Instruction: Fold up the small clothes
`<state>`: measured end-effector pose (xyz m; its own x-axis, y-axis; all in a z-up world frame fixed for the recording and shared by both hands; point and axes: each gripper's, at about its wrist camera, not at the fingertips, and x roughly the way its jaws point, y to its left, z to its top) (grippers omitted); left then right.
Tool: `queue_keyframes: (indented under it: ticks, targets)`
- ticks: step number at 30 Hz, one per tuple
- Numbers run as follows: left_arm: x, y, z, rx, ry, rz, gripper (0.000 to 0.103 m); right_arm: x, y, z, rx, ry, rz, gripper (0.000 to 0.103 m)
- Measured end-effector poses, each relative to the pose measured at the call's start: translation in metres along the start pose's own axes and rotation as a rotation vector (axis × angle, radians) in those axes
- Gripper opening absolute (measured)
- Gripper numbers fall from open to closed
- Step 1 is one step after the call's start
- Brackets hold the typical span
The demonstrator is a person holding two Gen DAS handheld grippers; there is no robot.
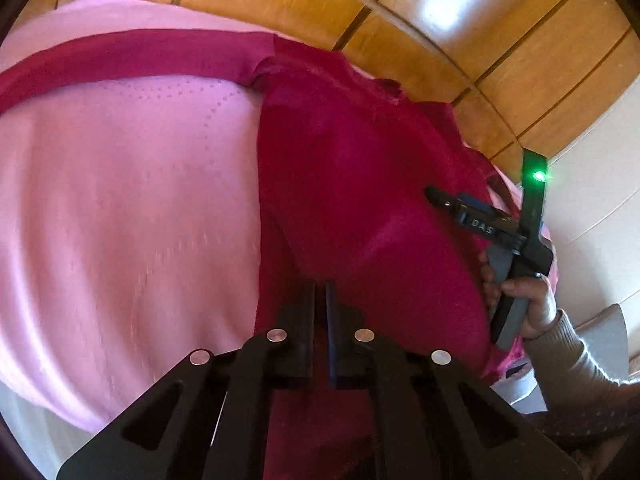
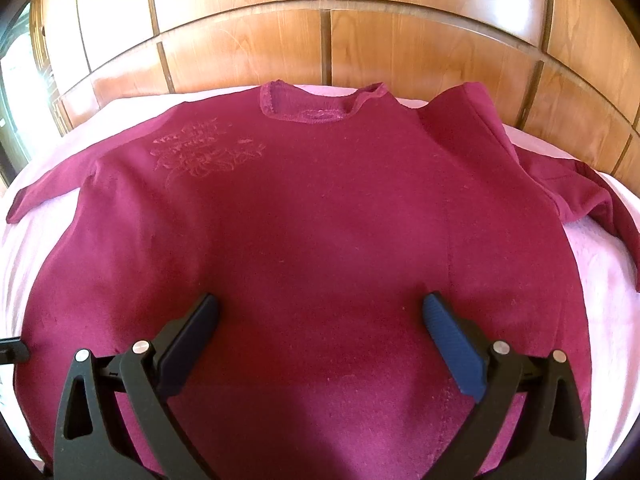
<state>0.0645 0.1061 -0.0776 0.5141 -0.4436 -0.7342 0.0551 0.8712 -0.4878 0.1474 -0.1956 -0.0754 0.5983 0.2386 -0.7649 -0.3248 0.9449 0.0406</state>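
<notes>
- Left wrist view: the left gripper [image 1: 320,292] is seen nearly closed, its jaws pinching the edge of the maroon shirt [image 1: 360,184], which is spread on a pink sheet [image 1: 128,208].
- Only here are the person's right hand [image 1: 528,304] and the right gripper [image 1: 434,194] seen from outside, over the shirt's far side.
- Right wrist view: the right gripper [image 2: 320,312] is held wide open above the shirt [image 2: 304,208]; nothing is gripped.
- Only here are the neckline [image 2: 320,108], both sleeves and the wooden panelling [image 2: 248,40] shown.

bright daylight | glare on wood panels [image 1: 452,4] | fisheye-warped, dark corners | mild blur
</notes>
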Motion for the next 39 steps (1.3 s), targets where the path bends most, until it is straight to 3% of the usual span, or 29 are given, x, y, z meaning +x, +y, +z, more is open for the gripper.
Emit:
queue_keyframes:
  ticks: [6, 9, 11, 12, 13, 15, 19, 22, 25, 28, 34, 35, 36, 39]
  targets:
    - [-0.008, 0.009, -0.014, -0.058, 0.011, 0.048, 0.004, -0.013, -0.001, -0.015, -0.028, -0.020, 0.021, 0.100]
    - [-0.010, -0.013, 0.003, 0.003, -0.075, 0.173, 0.020, -0.013, -0.002, -0.013, -0.023, -0.017, 0.025, 0.100]
    - [-0.012, -0.028, 0.018, 0.031, -0.147, 0.179, 0.034, -0.016, -0.004, -0.014, -0.017, -0.016, 0.044, 0.100]
    - [-0.013, -0.032, 0.021, 0.033, -0.158, 0.166, 0.041, -0.018, -0.007, -0.013, -0.008, -0.016, 0.057, 0.097]
    - [-0.008, -0.040, 0.030, 0.041, -0.169, 0.162, 0.041, -0.024, -0.014, -0.012, 0.020, -0.015, 0.082, 0.093]
    - [0.005, -0.056, 0.042, 0.085, -0.180, 0.167, 0.041, -0.034, -0.032, -0.009, 0.088, -0.017, 0.126, 0.072]
    - [0.038, -0.082, 0.059, 0.171, -0.181, 0.189, 0.045, -0.062, -0.112, -0.011, 0.355, -0.075, 0.138, 0.063]
    - [0.067, -0.089, 0.073, 0.177, -0.145, 0.184, 0.045, -0.079, -0.187, -0.023, 0.573, -0.126, 0.052, 0.058]
    - [0.080, -0.087, 0.072, 0.185, -0.109, 0.191, 0.045, -0.092, -0.247, -0.036, 0.698, -0.147, -0.163, 0.054]
    - [0.091, -0.081, 0.070, 0.183, -0.085, 0.207, 0.045, -0.094, -0.276, -0.032, 0.641, -0.149, -0.348, 0.054]
    - [0.101, -0.088, 0.067, 0.226, -0.103, 0.215, 0.059, -0.048, -0.289, -0.007, 0.490, -0.064, -0.424, 0.053]
    - [0.102, -0.090, 0.066, 0.233, -0.103, 0.222, 0.060, -0.040, -0.292, -0.006, 0.470, -0.046, -0.452, 0.032]
    - [0.103, -0.091, 0.065, 0.245, -0.104, 0.231, 0.061, -0.035, -0.297, -0.004, 0.466, -0.032, -0.480, 0.004]
    - [0.104, -0.093, 0.065, 0.256, -0.106, 0.237, 0.062, -0.049, -0.317, 0.000, 0.506, -0.074, -0.512, 0.002]
